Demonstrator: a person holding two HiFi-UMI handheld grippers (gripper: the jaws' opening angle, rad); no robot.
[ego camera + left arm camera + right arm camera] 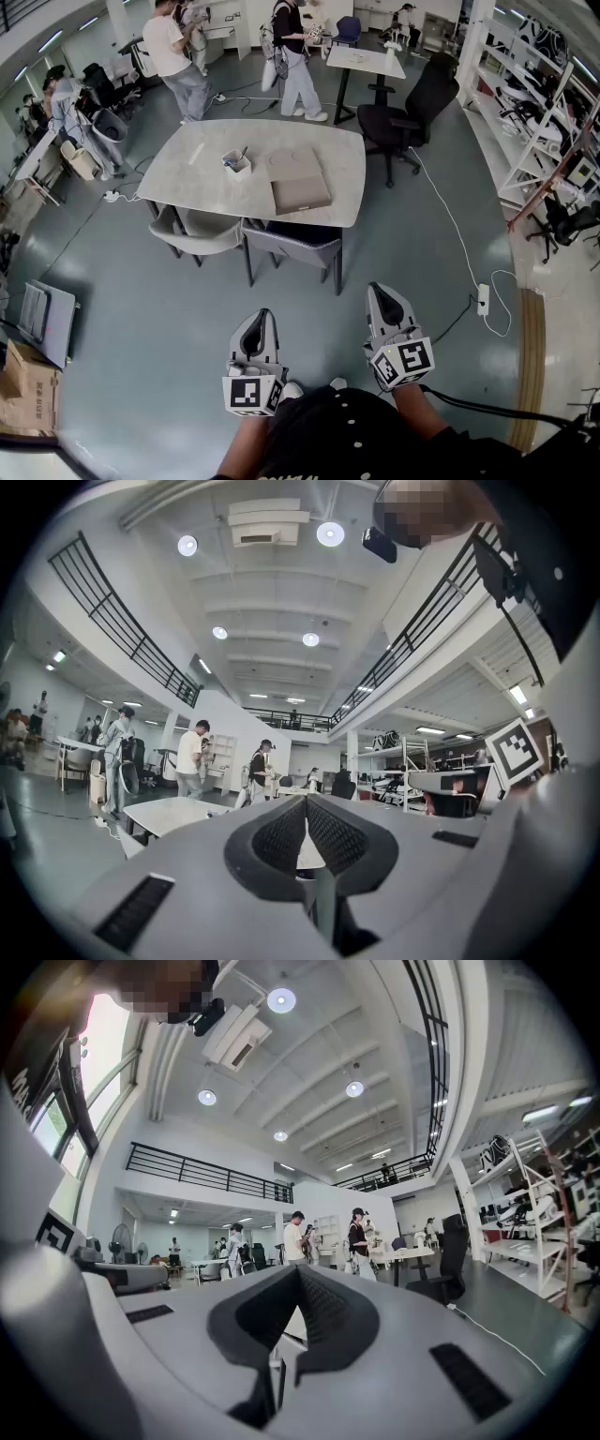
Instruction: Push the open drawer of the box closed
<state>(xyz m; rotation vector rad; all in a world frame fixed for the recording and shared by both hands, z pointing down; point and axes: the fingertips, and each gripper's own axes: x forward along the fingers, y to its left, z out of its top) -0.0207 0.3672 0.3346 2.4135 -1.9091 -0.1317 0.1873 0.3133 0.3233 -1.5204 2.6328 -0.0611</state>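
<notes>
A flat beige box (292, 167) lies on the pale table (197, 173) far ahead of me, and its drawer (301, 193) sticks out toward the table's near edge. My left gripper (255, 324) and right gripper (382, 296) are held close to my body, well short of the table, pointing forward. In the left gripper view the left gripper (306, 800) has its jaws pressed together with nothing between them. The right gripper (298, 1270) is likewise shut and empty. Both gripper views look up at the ceiling and the far room.
A small white cup (236, 163) with utensils stands left of the box. Two grey chairs (199, 234) (296, 246) are tucked under the table's near side. A black office chair (411, 105) stands at the right, a power strip (483, 299) with cable on the floor, people behind.
</notes>
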